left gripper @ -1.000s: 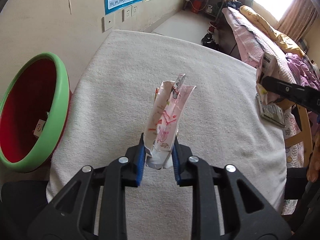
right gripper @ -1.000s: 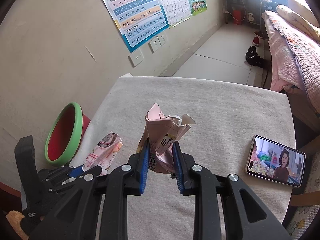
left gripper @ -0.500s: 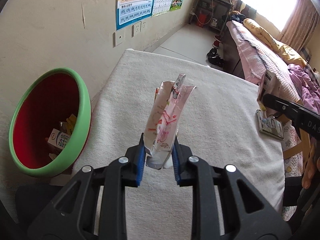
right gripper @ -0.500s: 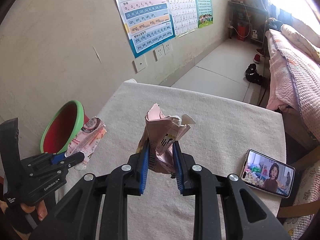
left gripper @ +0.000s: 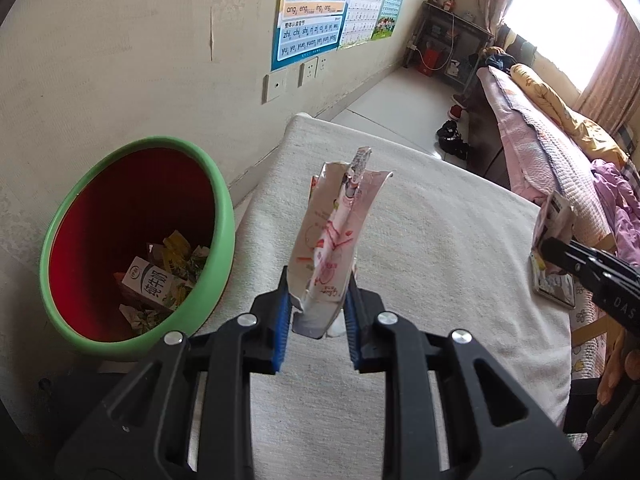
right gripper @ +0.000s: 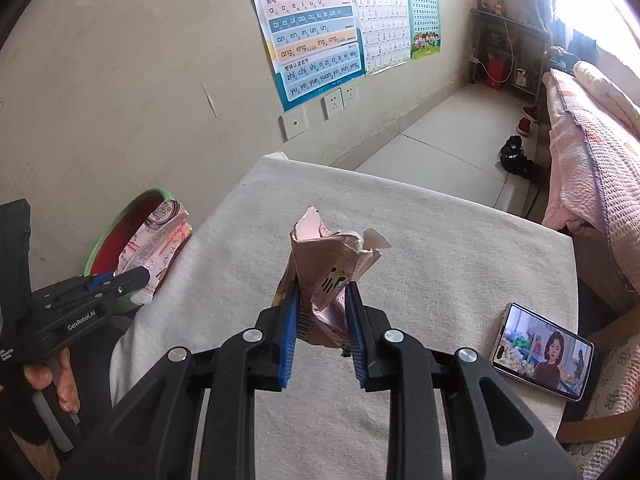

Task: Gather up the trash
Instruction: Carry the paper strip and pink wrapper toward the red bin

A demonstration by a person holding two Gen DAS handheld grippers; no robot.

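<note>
1. Left gripper (left gripper: 318,320) clamps a pink-white wrapper (left gripper: 334,240) upright, centre frame, just right of the green-rimmed bin (left gripper: 224,236).
2. Right gripper (right gripper: 322,330) clamps a crumpled pink wrapper (right gripper: 328,272), centre frame, above the cloth-covered table (right gripper: 440,248).
3. Phone (right gripper: 544,352) lies lower right.

Left gripper (left gripper: 316,320) and right gripper (right gripper: 322,328) both have their jaws clamped, held side by side.

The poster (right gripper: 316,36) reads "an en in un ün" and "zhi chi shi ri zi ci si"; the left gripper (right gripper: 120,284) reads "GenRoboAI".
</note>
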